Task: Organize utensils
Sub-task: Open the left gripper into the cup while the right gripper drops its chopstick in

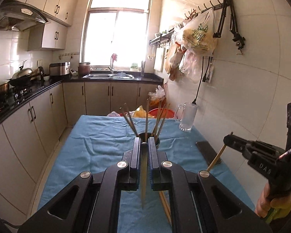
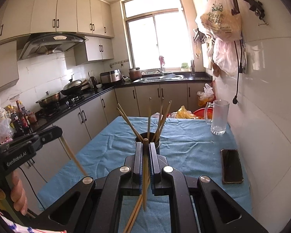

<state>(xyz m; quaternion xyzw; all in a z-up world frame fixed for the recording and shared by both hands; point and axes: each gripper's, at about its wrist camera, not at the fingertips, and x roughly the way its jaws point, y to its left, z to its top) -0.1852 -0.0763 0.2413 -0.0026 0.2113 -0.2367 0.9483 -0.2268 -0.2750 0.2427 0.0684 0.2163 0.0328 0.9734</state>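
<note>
Here, both grippers are raised over the blue cloth [image 2: 184, 143], each with its jaws clamped on one chopstick. The left gripper [image 1: 144, 145] pinches a chopstick [image 1: 144, 178] that hangs point-down, and the right gripper [image 2: 145, 145] does the same with its own chopstick [image 2: 145, 174]. Straight ahead at twelve o'clock stands the dark holder [image 2: 140, 136] with several chopsticks fanned upright in it. More chopsticks [image 2: 134, 213] lie loose on the cloth beneath. At two o'clock stands a glass mug [image 2: 219, 116], at three a phone [image 2: 231, 166].
</note>
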